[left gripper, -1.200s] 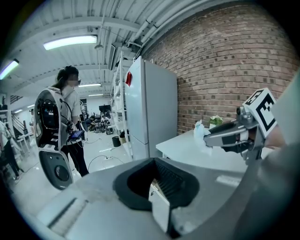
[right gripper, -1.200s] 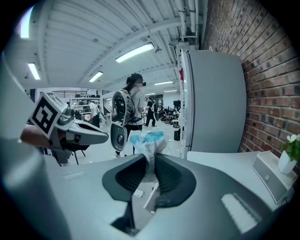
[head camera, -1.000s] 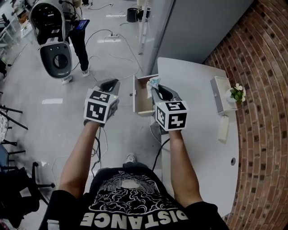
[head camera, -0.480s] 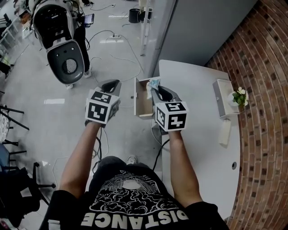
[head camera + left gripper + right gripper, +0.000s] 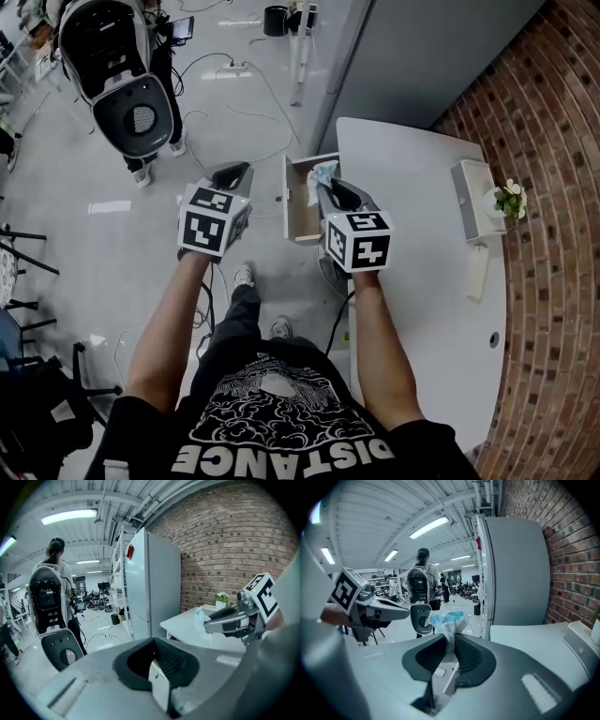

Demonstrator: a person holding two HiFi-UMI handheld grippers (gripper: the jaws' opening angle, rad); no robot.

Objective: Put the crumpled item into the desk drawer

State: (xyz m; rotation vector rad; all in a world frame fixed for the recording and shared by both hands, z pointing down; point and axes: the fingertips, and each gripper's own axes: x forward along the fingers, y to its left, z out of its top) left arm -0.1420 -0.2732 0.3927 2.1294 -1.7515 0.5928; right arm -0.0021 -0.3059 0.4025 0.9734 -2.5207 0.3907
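Note:
The crumpled item (image 5: 321,173), a pale blue-and-white wad, is pinched between the jaws of my right gripper (image 5: 324,185). It hangs over the far end of the open desk drawer (image 5: 300,217), which juts out from the left edge of the white desk (image 5: 422,244). In the right gripper view the wad (image 5: 447,619) sticks up from the right gripper (image 5: 451,637). My left gripper (image 5: 234,175) hovers over the floor left of the drawer, jaws together and holding nothing. The left gripper view shows the left gripper (image 5: 153,640) and, off to the right, the right gripper (image 5: 208,623) carrying the wad (image 5: 200,617).
A white box (image 5: 472,197), a small potted plant (image 5: 511,199) and a white block (image 5: 478,272) sit along the desk's brick-wall side. A tall grey cabinet (image 5: 422,56) stands behind the desk. A person wearing a bulky backpack unit (image 5: 122,80) stands on the floor among cables.
My grippers keep their places by the drawer, the wad still gripped. The person with the backpack has shifted on the floor, and my own leg now shows stepping forward.

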